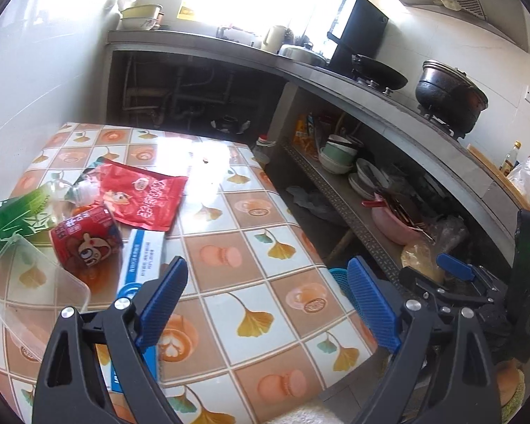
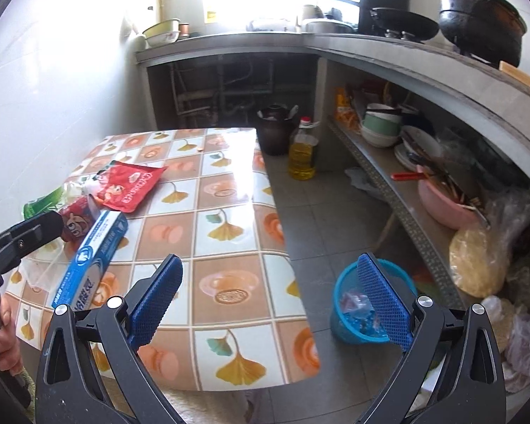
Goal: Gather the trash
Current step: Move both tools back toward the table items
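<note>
Trash lies on the left of the tiled table [image 1: 251, 233]: a red snack pouch [image 1: 143, 196], a red cartoon cup [image 1: 84, 240], a green-labelled bottle [image 1: 14, 219], a clear plastic tub [image 1: 24, 289] and a blue-white toothpaste box [image 1: 141, 265]. My left gripper [image 1: 268, 304] hangs open over the table's right part, its left finger above the box. My right gripper [image 2: 270, 300] is open too, spanning the table edge [image 2: 286, 247] and a blue bin [image 2: 349, 318] on the floor holding wrappers. The pouch [image 2: 130, 185] and box [image 2: 88, 258] also show in the right wrist view.
A concrete counter [image 1: 388, 106] with a black pot [image 1: 448, 95] and wok runs along the right. Its lower shelf [image 2: 406, 205] holds bowls, plates and a pink basin [image 2: 441, 205]. An oil jug [image 2: 302, 155] and dark jar [image 2: 275, 127] stand on the floor. A hand [image 2: 3, 335] grips the left tool.
</note>
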Demonstrator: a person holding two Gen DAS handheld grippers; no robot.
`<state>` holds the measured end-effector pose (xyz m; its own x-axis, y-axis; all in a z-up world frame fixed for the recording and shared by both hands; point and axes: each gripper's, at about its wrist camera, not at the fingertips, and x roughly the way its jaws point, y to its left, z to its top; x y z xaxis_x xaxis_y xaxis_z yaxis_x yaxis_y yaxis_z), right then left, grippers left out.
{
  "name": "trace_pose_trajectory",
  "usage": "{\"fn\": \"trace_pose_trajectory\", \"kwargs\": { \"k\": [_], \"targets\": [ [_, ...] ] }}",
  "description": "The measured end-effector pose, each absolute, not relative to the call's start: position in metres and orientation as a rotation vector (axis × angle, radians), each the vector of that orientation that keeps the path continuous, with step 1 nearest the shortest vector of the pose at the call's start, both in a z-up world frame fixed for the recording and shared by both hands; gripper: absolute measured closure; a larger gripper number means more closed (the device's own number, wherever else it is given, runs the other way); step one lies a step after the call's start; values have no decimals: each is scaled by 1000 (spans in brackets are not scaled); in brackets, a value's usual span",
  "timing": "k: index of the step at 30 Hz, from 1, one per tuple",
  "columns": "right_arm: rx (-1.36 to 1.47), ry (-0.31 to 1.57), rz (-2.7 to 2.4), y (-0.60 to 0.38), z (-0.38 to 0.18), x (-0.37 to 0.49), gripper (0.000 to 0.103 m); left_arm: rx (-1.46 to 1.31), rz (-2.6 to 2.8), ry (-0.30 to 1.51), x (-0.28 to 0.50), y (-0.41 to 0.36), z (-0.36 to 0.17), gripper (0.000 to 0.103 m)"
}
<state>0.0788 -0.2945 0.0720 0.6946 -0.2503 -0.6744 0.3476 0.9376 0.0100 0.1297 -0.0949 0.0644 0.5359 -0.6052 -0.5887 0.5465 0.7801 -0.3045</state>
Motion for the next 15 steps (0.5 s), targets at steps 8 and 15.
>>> {"fn": "trace_pose_trajectory", "kwargs": {
  "k": [8, 15],
  "targets": [
    [188, 725, -223, -293, 71, 97, 8, -77, -618, 703, 132, -55, 49, 14],
    [262, 753, -81, -287, 63, 118, 8, -87, -517, 693, 127, -9, 29, 14]
  ]
}}
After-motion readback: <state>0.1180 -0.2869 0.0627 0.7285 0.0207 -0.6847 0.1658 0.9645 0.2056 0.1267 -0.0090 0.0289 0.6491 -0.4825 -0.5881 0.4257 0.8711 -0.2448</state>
